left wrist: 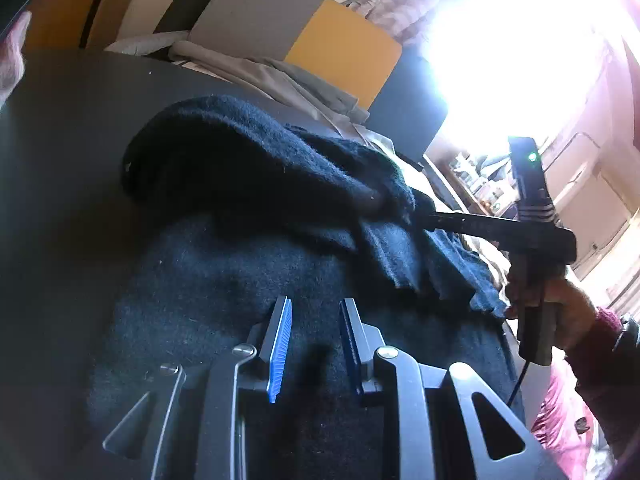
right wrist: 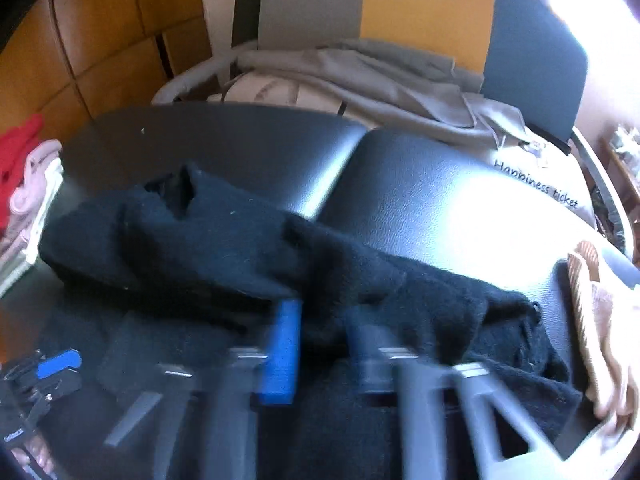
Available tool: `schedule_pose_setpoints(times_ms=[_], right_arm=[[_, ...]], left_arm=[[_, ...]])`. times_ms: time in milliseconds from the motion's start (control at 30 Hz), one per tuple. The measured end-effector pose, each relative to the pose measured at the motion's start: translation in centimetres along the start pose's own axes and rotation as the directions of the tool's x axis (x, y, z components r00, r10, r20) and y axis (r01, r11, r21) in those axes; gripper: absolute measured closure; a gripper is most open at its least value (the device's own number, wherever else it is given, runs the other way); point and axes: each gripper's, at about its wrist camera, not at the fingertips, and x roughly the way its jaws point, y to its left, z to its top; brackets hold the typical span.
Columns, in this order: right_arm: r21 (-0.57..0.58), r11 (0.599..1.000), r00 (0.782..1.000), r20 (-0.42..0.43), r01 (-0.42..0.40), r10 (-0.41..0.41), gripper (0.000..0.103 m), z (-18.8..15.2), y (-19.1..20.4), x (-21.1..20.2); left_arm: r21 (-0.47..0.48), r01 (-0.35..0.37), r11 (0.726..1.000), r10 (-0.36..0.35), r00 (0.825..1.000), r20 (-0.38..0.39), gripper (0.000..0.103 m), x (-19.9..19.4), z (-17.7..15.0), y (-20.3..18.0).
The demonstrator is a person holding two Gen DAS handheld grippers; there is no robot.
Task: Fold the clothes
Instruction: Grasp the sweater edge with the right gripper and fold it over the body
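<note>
Black desk [right wrist: 420, 184]: carries a dark knit garment [right wrist: 224, 248], lying across its near half, bunched and partly folded over itself. Grey cloth [right wrist: 360, 68] lies beyond the desk's far edge, in front of a grey-and-yellow panel [left wrist: 304, 28]. Pink and red clothes [right wrist: 28, 176] sit off the desk's left edge. Left claw [left wrist: 314, 344]: above the garment at the desk's near side, jaws spread, nothing between them. Right claw [left wrist: 404, 208]: at the garment's raised fold toward the desk's right, pressed together, pinching the garment. View from the right wrist is blurred.
</note>
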Motion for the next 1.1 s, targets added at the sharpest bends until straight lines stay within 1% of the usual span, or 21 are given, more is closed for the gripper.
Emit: schedule_pose_setpoints(times_ms=[67, 167, 267, 333, 367, 433, 467, 500, 533, 600, 633, 700, 733, 767, 800, 833, 867, 933, 1000, 1033, 1100], right_arm=[[-0.038, 0.999, 1.000, 0.010, 0.006, -0.006, 0.092, 0.4, 1.0, -1.4], [-0.023, 0.999, 0.996, 0.083, -0.041, 0.043, 0.092, 1.3, 1.2, -6.0], [0.049, 0.989, 0.976, 0.174, -0.139, 0.129, 0.092, 1.7, 0.3, -11.9], [0.094, 0.978, 0.966, 0.203, -0.184, 0.162, 0.092, 1.3, -0.4, -14.5], [0.137, 0.967, 0.961, 0.205, -0.216, 0.186, 0.092, 0.6, -1.1, -15.1], [0.243, 0.926, 0.949, 0.201, -0.288, 0.242, 0.090, -1.3, -2.8, -15.8], [0.287, 0.916, 0.953, 0.195, -0.282, 0.232, 0.088, -2.8, -3.6, -15.8], [0.310, 0.919, 0.964, 0.178, -0.244, 0.196, 0.083, -4.3, -4.3, -15.6], [0.331, 0.919, 0.972, 0.161, -0.215, 0.170, 0.081, -5.8, -4.8, -15.4], [0.379, 0.909, 0.983, 0.130, -0.173, 0.132, 0.081, -8.7, -5.7, -14.6], [0.379, 0.913, 0.987, 0.116, -0.149, 0.113, 0.081, -9.9, -5.8, -14.4], [0.354, 0.930, 0.993, 0.089, -0.100, 0.073, 0.079, -12.1, -5.3, -14.0], [0.328, 0.941, 0.994, 0.086, -0.086, 0.061, 0.068, -12.8, -4.9, -14.0], [0.294, 0.953, 0.995, 0.088, -0.077, 0.054, 0.060, -13.2, -4.2, -14.0], [0.260, 0.963, 0.995, 0.090, -0.069, 0.046, 0.045, -13.6, -3.6, -14.0], [0.223, 0.972, 0.994, 0.097, -0.069, 0.049, 0.037, -13.5, -3.0, -13.9], [0.184, 0.980, 0.993, 0.105, -0.075, 0.056, 0.035, -13.3, -2.3, -13.7], [0.110, 0.990, 0.990, 0.119, -0.092, 0.079, 0.028, -12.6, -1.1, -13.2], [0.038, 0.992, 0.987, 0.115, -0.119, 0.114, 0.020, -11.2, 0.6, -11.6], [0.002, 0.991, 0.985, 0.110, -0.132, 0.131, 0.020, -10.5, 1.5, -10.7], [-0.088, 0.988, 0.986, 0.093, -0.126, 0.135, 0.020, -9.3, 3.6, -8.8]], left_arm=[[-0.005, 0.007, 1.000, -0.007, 1.000, 0.003, 0.079, -0.2, 0.0, 0.2], [-0.024, 0.030, 0.999, -0.030, 1.000, 0.006, 0.079, -0.4, -0.1, 0.6], [-0.037, 0.045, 0.998, -0.044, 0.999, 0.009, 0.079, -0.5, -0.1, 0.9], [-0.042, 0.051, 0.998, -0.051, 0.999, 0.010, 0.079, -0.6, -0.1, 1.0], [-0.049, 0.058, 0.997, -0.058, 0.998, 0.010, 0.079, -0.6, -0.1, 1.1], [-0.065, 0.077, 0.995, -0.076, 0.997, 0.011, 0.079, -0.7, -0.1, 1.4], [-0.074, 0.088, 0.993, -0.087, 0.996, 0.012, 0.079, -0.7, -0.1, 1.6], [-0.080, 0.095, 0.992, -0.094, 0.995, 0.013, 0.079, -0.7, -0.1, 1.7], [-0.084, 0.101, 0.991, -0.101, 0.995, 0.014, 0.079, -0.8, -0.1, 1.8], [-0.086, 0.104, 0.991, -0.103, 0.995, 0.014, 0.079, -0.8, -0.2, 1.9], [-0.085, 0.102, 0.991, -0.102, 0.995, 0.014, 0.079, -0.9, -0.2, 1.9], [-0.084, 0.102, 0.991, -0.102, 0.995, 0.015, 0.079, -0.9, -0.2, 1.9], [-0.085, 0.104, 0.991, -0.103, 0.995, 0.016, 0.079, -0.9, -0.2, 2.0], [-0.086, 0.104, 0.991, -0.103, 0.995, 0.016, 0.079, -0.9, -0.2, 2.0], [-0.086, 0.105, 0.991, -0.104, 0.994, 0.017, 0.079, -0.9, -0.2, 2.0], [-0.085, 0.105, 0.991, -0.104, 0.994, 0.017, 0.079, -0.8, -0.2, 2.0], [-0.084, 0.104, 0.991, -0.103, 0.995, 0.017, 0.079, -0.8, -0.2, 2.0], [-0.085, 0.104, 0.991, -0.103, 0.995, 0.017, 0.079, -0.8, -0.3, 2.1], [-0.087, 0.105, 0.991, -0.104, 0.994, 0.017, 0.079, -0.8, -0.2, 2.1], [-0.088, 0.106, 0.990, -0.105, 0.994, 0.016, 0.079, -0.8, -0.2, 2.1], [-0.091, 0.108, 0.990, -0.107, 0.994, 0.015, 0.079, -0.8, -0.1, 2.2]])
